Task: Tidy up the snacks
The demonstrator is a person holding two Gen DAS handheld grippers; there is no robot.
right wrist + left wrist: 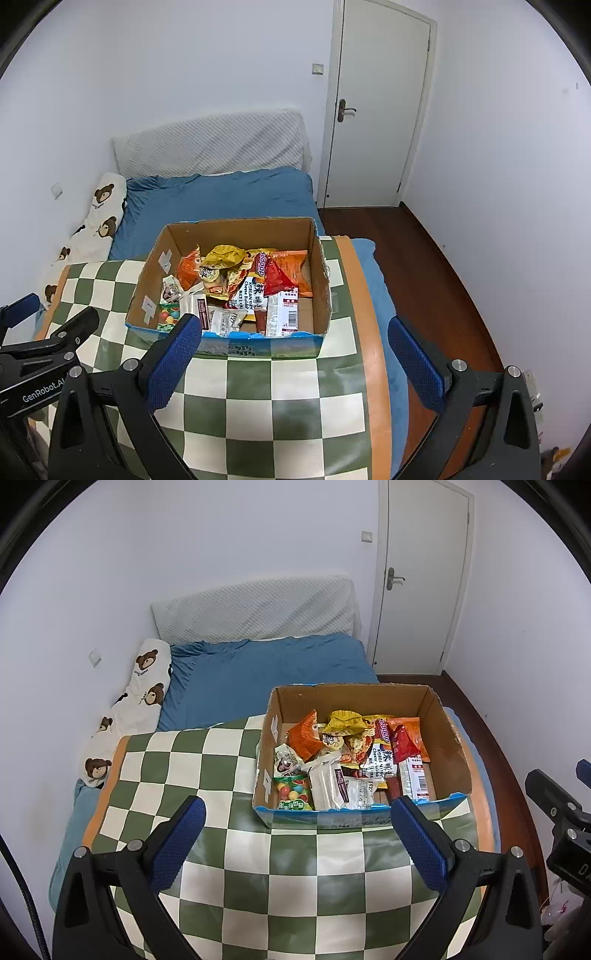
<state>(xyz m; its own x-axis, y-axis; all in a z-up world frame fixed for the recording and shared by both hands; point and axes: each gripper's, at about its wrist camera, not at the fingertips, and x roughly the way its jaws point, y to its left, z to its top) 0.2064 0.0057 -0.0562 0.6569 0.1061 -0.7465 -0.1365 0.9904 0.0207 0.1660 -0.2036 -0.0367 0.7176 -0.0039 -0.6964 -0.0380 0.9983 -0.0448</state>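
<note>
Both claws, left gripper (297,821) and right gripper (293,341), wide open, holding nothing. Snack packets (347,760), middle right of frame, in cardboard box (354,696): probably light, crinkly, slippery; best pinched by an edge.

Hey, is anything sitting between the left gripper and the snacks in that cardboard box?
Only the box's own low front wall. The left gripper is open and empty over bare checkered blanket, and the snacks lie uncovered, reachable from above.

black claws (297,812) with blue dimpled pads, silver screws.
</note>
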